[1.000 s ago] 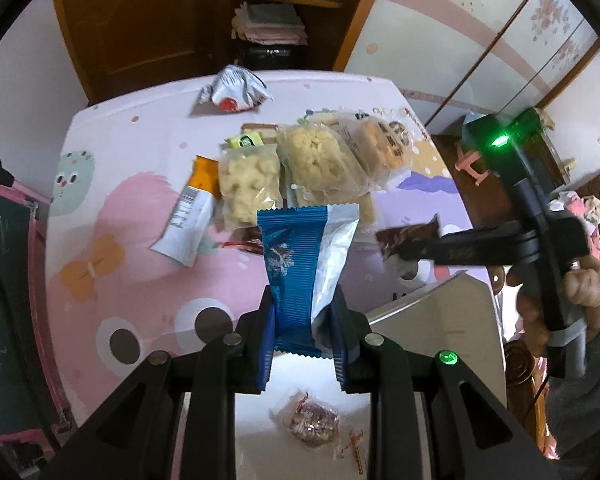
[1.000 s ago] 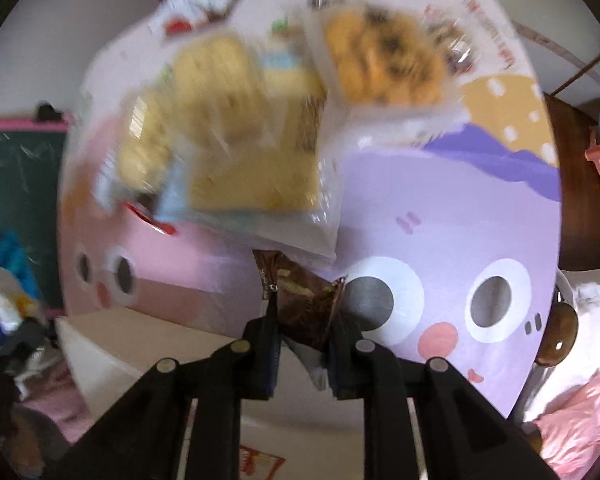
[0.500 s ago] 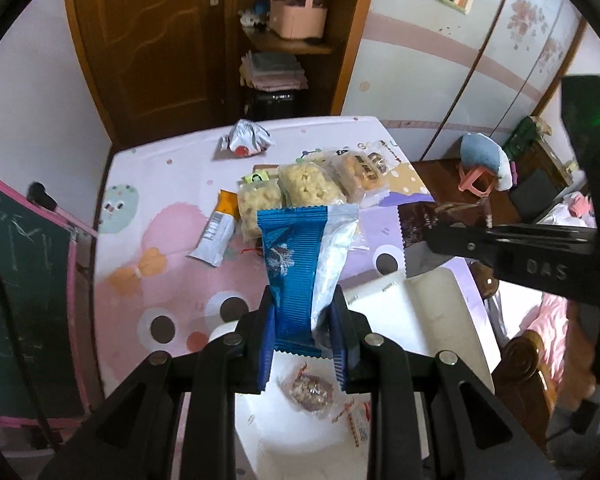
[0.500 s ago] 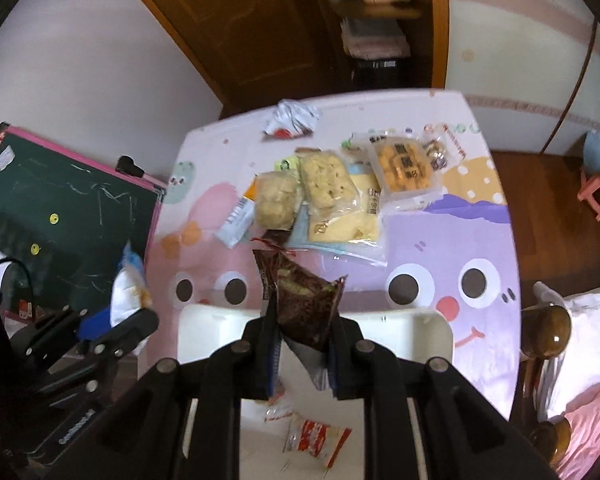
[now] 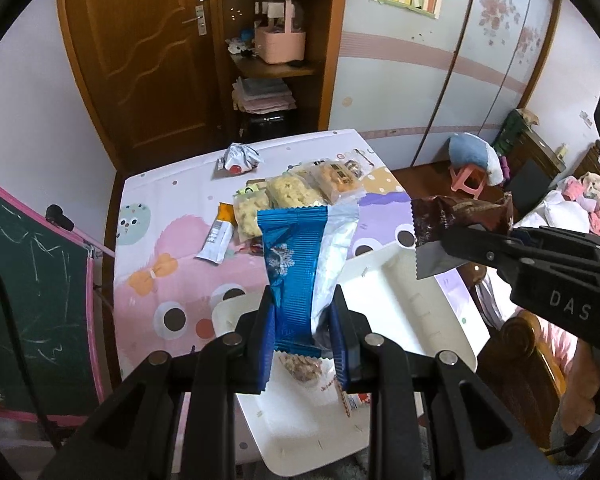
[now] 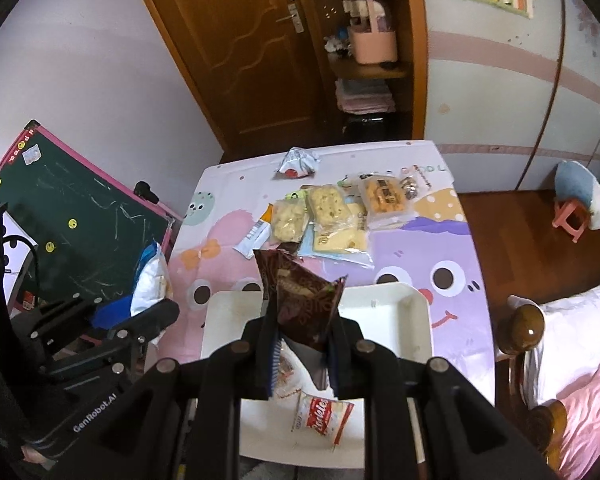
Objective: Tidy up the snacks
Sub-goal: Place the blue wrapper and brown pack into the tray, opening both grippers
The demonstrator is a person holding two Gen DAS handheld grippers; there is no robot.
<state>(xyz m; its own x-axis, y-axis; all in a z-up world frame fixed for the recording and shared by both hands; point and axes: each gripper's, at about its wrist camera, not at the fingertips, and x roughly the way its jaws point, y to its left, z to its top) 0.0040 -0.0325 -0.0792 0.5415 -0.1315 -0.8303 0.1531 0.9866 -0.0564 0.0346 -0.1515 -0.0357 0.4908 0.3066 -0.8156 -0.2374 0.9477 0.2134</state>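
Observation:
My left gripper (image 5: 303, 322) is shut on a blue and silver snack packet (image 5: 300, 264), held high above the white tray (image 5: 404, 292). The right gripper (image 6: 300, 340) is shut on a dark brown snack packet (image 6: 302, 300), also well above the white tray (image 6: 416, 320). In the left wrist view the right gripper (image 5: 444, 248) enters from the right with its brown packet (image 5: 460, 216). The left gripper (image 6: 156, 312) with its packet (image 6: 150, 280) shows at the left of the right wrist view. Small wrapped snacks (image 6: 320, 420) lie in the tray. More snacks (image 6: 328, 208) lie piled on the table beyond it.
The table wears a cartoon-print cloth (image 6: 420, 240). A crumpled white and red bag (image 6: 298, 162) lies near its far edge, a white bar wrapper (image 6: 254, 236) at the pile's left. A green chalkboard (image 6: 68, 220) leans at the left; a bed (image 6: 572, 340) stands at the right.
Both grippers have risen and drawn back from the table with their packets still held. The view now takes in the whole table, the tray and the room behind.

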